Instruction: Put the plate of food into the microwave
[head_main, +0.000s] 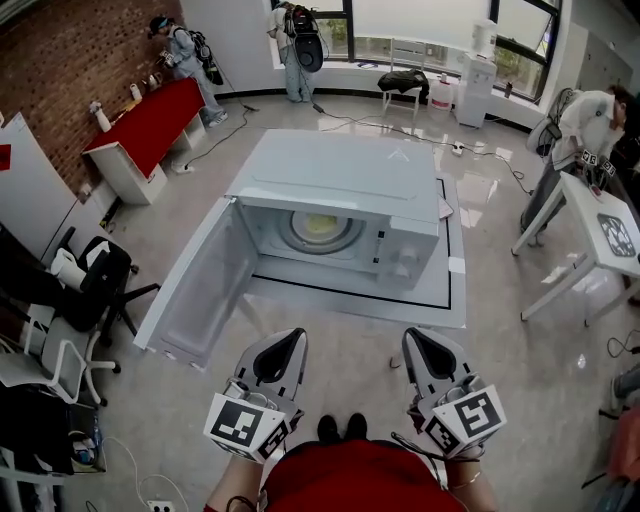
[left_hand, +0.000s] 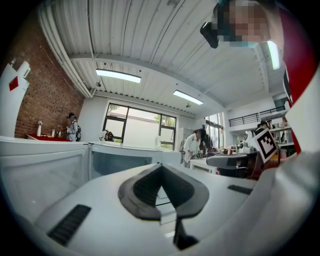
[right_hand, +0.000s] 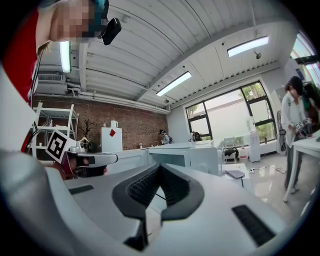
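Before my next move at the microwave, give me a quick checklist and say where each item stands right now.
1. Microwave door open: ok, swung wide to the left.
2. Plate of food inside: ok, it sits in the cavity.
3. Left gripper free: ok, jaws together, nothing between them.
4. Right gripper free: ok, jaws together, empty.
5. Grippers at the door: not ok, both are held back near the body, apart from the microwave.
6. Plate fully clear of the door's swing: cannot tell from this angle.
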